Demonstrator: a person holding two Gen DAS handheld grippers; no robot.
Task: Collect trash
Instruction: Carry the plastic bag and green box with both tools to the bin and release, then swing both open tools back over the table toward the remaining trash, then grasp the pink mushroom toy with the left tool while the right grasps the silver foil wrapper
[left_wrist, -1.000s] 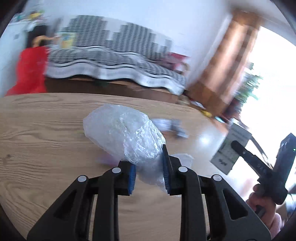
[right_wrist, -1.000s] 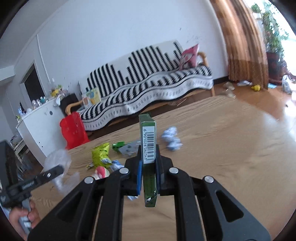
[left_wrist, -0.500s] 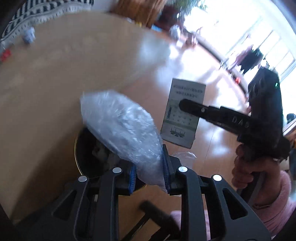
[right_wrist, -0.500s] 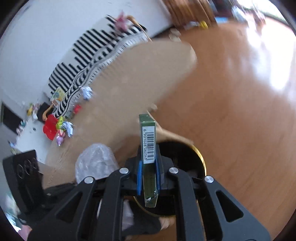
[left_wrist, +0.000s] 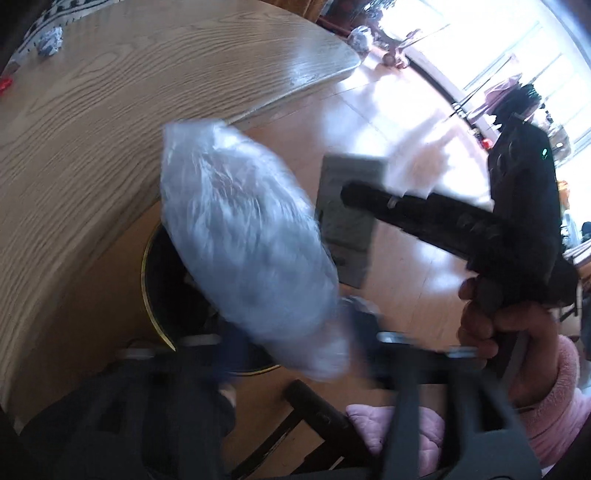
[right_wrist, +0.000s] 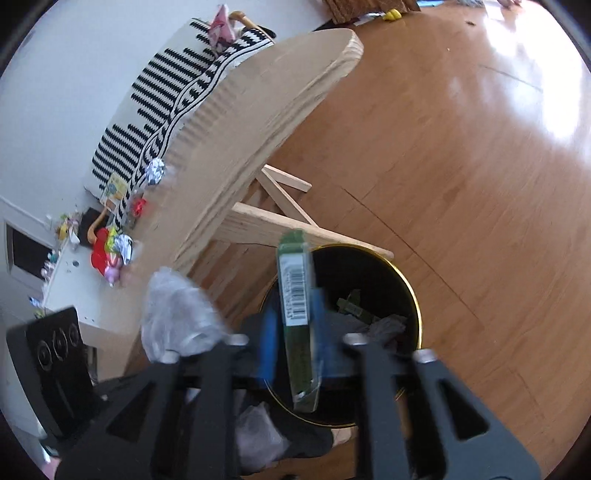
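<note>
Left wrist view: left gripper (left_wrist: 291, 343) is blurred; its jaws are opening, with the crumpled clear plastic bag (left_wrist: 243, 243) between them and no longer visibly pinched.
Right wrist view: right gripper (right_wrist: 295, 350) has jaws opening, blue pads standing off both faces of the green barcoded box (right_wrist: 297, 314) between them.
Key relation: black trash bin (right_wrist: 406, 280) with a gold rim stands on the floor directly below and just ahead of both grippers; both items hang over its mouth.
Box axis: long axis runs along the fingers, near end tipped down toward the bin opening.
Bag axis: long axis slants from far left to near right, lower end over the bin rim (left_wrist: 146, 280).
Nearer hand: cannot tell; both sit just above the bin, right hand (left_wrist: 491, 325) in a pink sleeve to the right.
Bin contents: some scraps already inside.
Surface: round wooden table (left_wrist: 110, 92) to the left and far side, its edge overhanging near the bin; foil wrappers (right_wrist: 155, 171) lie on it.
Room: glossy wooden floor (right_wrist: 480, 147), striped sofa (right_wrist: 166, 85) beyond.
</note>
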